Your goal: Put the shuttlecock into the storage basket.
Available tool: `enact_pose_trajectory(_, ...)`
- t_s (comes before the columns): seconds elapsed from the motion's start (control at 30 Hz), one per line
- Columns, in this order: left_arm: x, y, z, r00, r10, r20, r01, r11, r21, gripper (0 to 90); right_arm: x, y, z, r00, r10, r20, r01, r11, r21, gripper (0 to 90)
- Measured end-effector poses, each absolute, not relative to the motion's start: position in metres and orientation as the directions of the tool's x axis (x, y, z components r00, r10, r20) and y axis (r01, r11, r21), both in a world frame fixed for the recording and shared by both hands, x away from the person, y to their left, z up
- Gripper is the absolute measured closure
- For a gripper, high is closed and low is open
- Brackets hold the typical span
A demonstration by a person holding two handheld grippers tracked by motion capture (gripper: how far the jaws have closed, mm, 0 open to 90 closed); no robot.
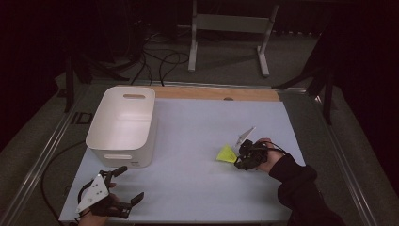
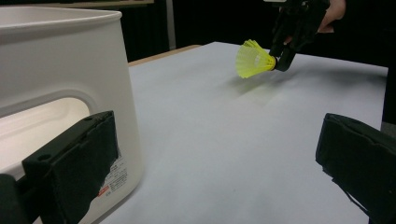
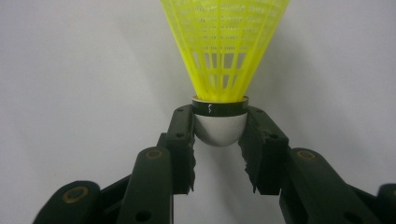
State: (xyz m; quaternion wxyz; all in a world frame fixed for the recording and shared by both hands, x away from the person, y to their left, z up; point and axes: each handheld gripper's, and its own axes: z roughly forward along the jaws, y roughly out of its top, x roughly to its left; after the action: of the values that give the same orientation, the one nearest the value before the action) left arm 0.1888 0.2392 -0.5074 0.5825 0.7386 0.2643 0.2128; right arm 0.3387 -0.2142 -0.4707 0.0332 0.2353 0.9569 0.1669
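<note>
Right gripper (image 1: 238,157) sat at the right of the table (image 1: 197,188), jaws clamped on the rounded white cork of a yellow shuttlecock (image 1: 227,154). In the right gripper view the two black pads (image 3: 183,135) pressed either side of the cork just below its dark band, with the yellow mesh skirt flaring away from the jaws. In the left gripper view the shuttlecock (image 2: 253,59) hung clear above the pale table surface, skirt pointing left toward the bin, a faint shadow under it. The gripper (image 2: 283,58) held it from the right, with the person's hand (image 2: 332,14) behind.

Left gripper (image 1: 123,186) rested at the near left corner of the table, jaws apart, nothing between them. The grey three-cornered plate (image 1: 94,192) lay on top of it. In its own view the two black jaws stood wide at either side of the frame.

A white plastic bin (image 1: 123,123) stood at the left of the table, far side of the left gripper, just beside it, with handle slots in its near and far walls. Shuttlecock was well apart from the bin, to its right. A label (image 2: 112,179) showed low on the bin's near wall; print too small to read.

A dark sleeve (image 1: 301,188) came in from the near right.
</note>
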Motion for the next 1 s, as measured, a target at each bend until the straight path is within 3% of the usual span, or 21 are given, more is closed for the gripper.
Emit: enact_pose_trajectory(1.0, 0.188, 0.239, -0.507, 0.772, 0.636, 0.006, 0.142, -0.182, 0.973, 0.0, 0.337, -0.165, -0.446, -0.947, 0.320, 0.009, 0.299, 0.875, 0.381, 65.7)
